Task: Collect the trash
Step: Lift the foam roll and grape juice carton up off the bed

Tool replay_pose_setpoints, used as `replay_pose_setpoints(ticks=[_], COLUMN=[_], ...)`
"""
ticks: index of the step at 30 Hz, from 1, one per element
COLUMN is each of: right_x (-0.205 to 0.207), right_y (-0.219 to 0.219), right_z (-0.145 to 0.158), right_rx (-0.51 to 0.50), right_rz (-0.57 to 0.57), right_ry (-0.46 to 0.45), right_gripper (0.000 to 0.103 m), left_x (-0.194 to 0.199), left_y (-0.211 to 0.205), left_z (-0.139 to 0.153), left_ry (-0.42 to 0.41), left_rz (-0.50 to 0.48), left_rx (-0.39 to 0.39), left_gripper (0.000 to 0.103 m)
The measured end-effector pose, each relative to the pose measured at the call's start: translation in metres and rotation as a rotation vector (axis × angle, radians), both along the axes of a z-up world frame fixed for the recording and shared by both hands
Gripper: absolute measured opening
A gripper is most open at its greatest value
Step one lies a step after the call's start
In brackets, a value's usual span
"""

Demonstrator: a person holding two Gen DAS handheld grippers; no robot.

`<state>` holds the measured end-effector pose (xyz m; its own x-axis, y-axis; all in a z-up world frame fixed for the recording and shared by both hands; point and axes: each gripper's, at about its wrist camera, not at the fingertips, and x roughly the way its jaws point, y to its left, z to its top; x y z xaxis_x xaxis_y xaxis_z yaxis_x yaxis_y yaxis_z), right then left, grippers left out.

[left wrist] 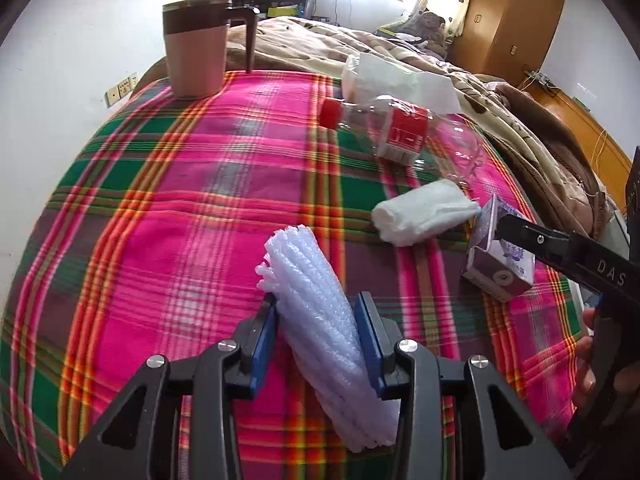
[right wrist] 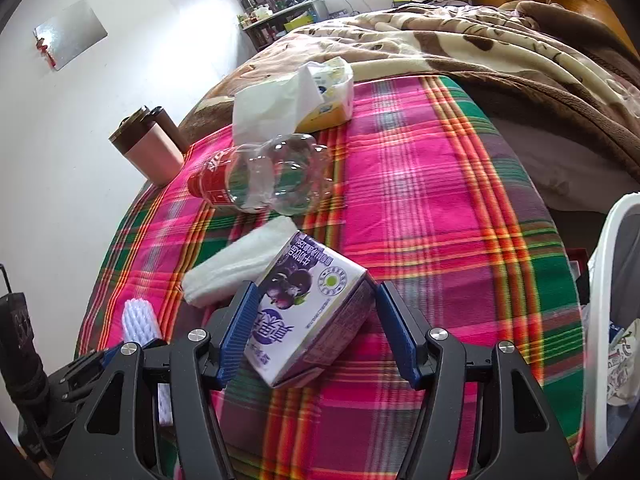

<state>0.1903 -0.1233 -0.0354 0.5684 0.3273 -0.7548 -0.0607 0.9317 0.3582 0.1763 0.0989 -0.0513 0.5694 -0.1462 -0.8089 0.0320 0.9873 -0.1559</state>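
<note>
Both grippers are working over a bed spread with a pink and green plaid blanket (left wrist: 168, 216). Left gripper (left wrist: 318, 326) is clamping a roll of white foam netting (left wrist: 320, 312), blue pads pressing its sides. Right gripper (right wrist: 310, 322) is straddling a purple drink carton (right wrist: 308, 312) lying tilted on the blanket; its left pad is touching the carton, while whether the right pad is touching I cannot tell, so the jaws are reading as apart around it.

A clear plastic bottle (left wrist: 400, 128) with a red cap and red label is lying on its side, looking empty. Beyond it, a tissue pack (right wrist: 324, 92) is sitting open with a white sheet sticking out. A folded white paper towel (left wrist: 424, 212) is lying between bottle and carton. A pink lidded mug (left wrist: 196, 48) is standing upright near the blanket's far edge.

Only the right wrist view is showing a white bin (right wrist: 608, 280) at the bedside, with printed wrappers inside. Only the left wrist view is showing the bottle's cap.
</note>
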Motion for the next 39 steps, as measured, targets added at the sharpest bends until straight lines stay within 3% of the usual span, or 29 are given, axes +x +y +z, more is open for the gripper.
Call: replay_pose_setpoints(ticks=[1, 3, 19, 23, 26, 31, 39], right_x=[0.001, 0.003, -0.013, -0.018, -0.019, -0.024, -0.036], right_y=[0.003, 0.011, 0.036, 0.029, 0.032, 0.038, 0.021], right_z=[0.0, 0.0, 0.007, 0.014, 0.013, 0.0, -0.003], right_rx=[-0.007, -0.036, -0.199, -0.275, -0.227, -0.245, -0.278], right_rz=[0.002, 0.013, 0.137, 0.095, 0.102, 0.104, 0.011], right_ry=[0.0, 0.005, 0.006, 0.008, 0.018, 0.058, 0.01], right_gripper=[0.074, 0.077, 0.078, 0.078, 0.078, 0.078, 0.078], left_x=[-0.001, -0.002, -0.009, -0.009, -0.011, -0.016, -0.021], left_y=[0.003, 0.007, 0.012, 0.011, 0.009, 0.008, 0.002], left_z=[0.0, -0.002, -0.004, -0.004, -0.004, -0.005, -0.004], left_ry=[0.0, -0.001, -0.017, -0.017, -0.014, -0.014, -0.03], left_rz=[0.006, 0.012, 0.017, 0.02, 0.023, 0.018, 0.025], left_rx=[0.002, -0.005, -0.07, -0.081, -0.079, -0.065, -0.043], left_gripper=[0.042, 0.044, 0.063, 0.067, 0.067, 0.068, 0.065])
